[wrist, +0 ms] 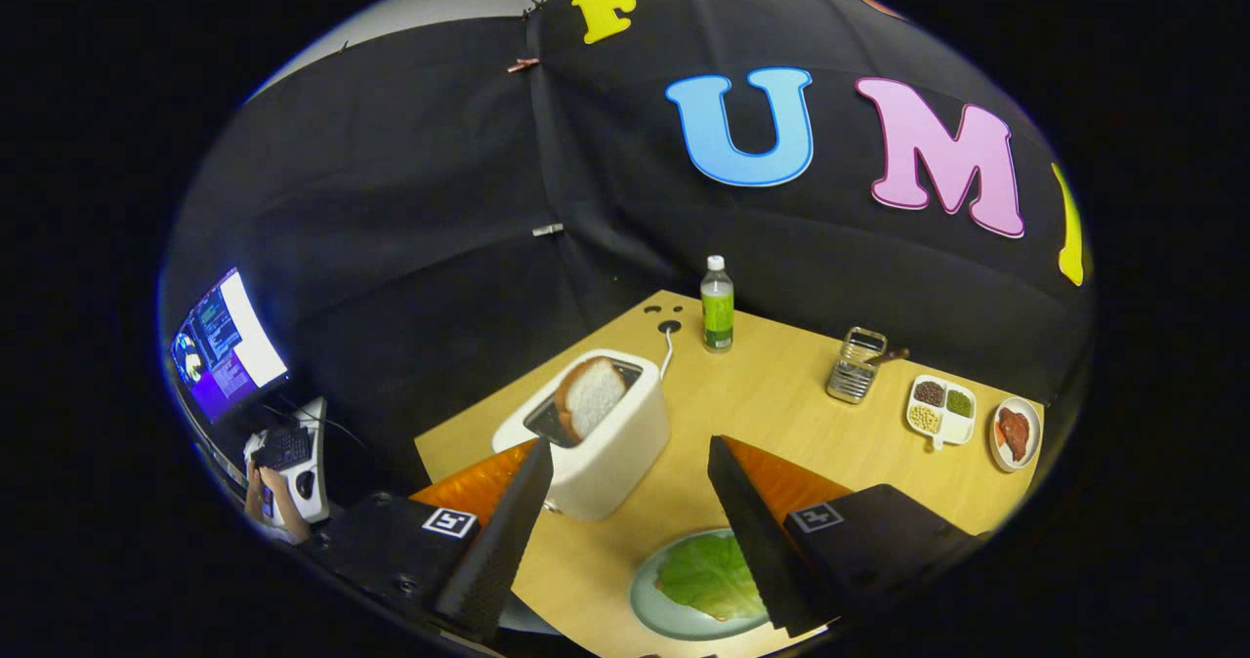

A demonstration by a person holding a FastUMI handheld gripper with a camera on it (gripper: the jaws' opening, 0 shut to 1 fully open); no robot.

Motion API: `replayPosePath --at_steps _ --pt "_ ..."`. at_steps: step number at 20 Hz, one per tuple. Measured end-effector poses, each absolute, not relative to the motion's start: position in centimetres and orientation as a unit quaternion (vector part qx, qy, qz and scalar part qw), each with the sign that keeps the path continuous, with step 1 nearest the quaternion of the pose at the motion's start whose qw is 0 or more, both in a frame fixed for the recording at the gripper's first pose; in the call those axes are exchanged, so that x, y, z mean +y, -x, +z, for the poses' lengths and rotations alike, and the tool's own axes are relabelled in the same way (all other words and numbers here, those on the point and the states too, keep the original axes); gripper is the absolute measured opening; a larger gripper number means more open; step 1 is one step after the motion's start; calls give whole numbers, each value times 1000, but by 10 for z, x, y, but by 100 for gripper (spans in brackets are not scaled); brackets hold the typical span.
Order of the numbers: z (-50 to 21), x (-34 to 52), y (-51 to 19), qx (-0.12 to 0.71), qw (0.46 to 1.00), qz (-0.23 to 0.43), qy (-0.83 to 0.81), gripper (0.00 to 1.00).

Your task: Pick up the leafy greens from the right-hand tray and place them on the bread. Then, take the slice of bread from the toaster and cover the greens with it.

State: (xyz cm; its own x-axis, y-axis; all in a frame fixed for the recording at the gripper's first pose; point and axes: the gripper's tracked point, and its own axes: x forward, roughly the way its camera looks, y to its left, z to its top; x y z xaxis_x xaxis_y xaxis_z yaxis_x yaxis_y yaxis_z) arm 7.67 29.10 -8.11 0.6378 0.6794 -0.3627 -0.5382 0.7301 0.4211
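A: Going from left to right, what lies around the toaster (pixel 601 433)?

B: Left of the toaster, far off the table, there is a screen (pixel 227 346) and a person's hand (pixel 266 490) on a device. The toaster itself stands on the wooden table (pixel 781 404), and a slice of bread (pixel 591 396) stands up in its slot, tilted a little. Behind the toaster, to its right, is a green bottle (pixel 717 305). Further right of the toaster are a metal rack (pixel 856 365), a divided dish of beans (pixel 940 409) and a small plate (pixel 1016 433).

A: And the greens?

B: In front of the toaster, on its right side, a green leaf (pixel 708 575) lies flat on a pale plate (pixel 649 599). Whether bread is under the leaf, I cannot tell.

A: How is the gripper (pixel 630 531)?

B: Its fingers are spread wide apart and hold nothing. The left finger (pixel 503 531) is just in front of the toaster; the right finger (pixel 757 541) covers part of the leaf.

A: So which way is the next thing?

B: I judge the leaf is already placed, so the bread slice is next. It lies ahead of the gripper, beyond the left finger, with its broad face turned towards the fingers. The gripper looks down at an angle and I think it must go forward and a little left.
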Motion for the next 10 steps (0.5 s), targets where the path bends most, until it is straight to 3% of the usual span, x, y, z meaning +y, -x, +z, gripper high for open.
replayPosePath --at_steps 4,10 --pt "-63 337 -96 263 886 339 -178 99" --pt "-93 394 -130 334 859 297 -248 99"
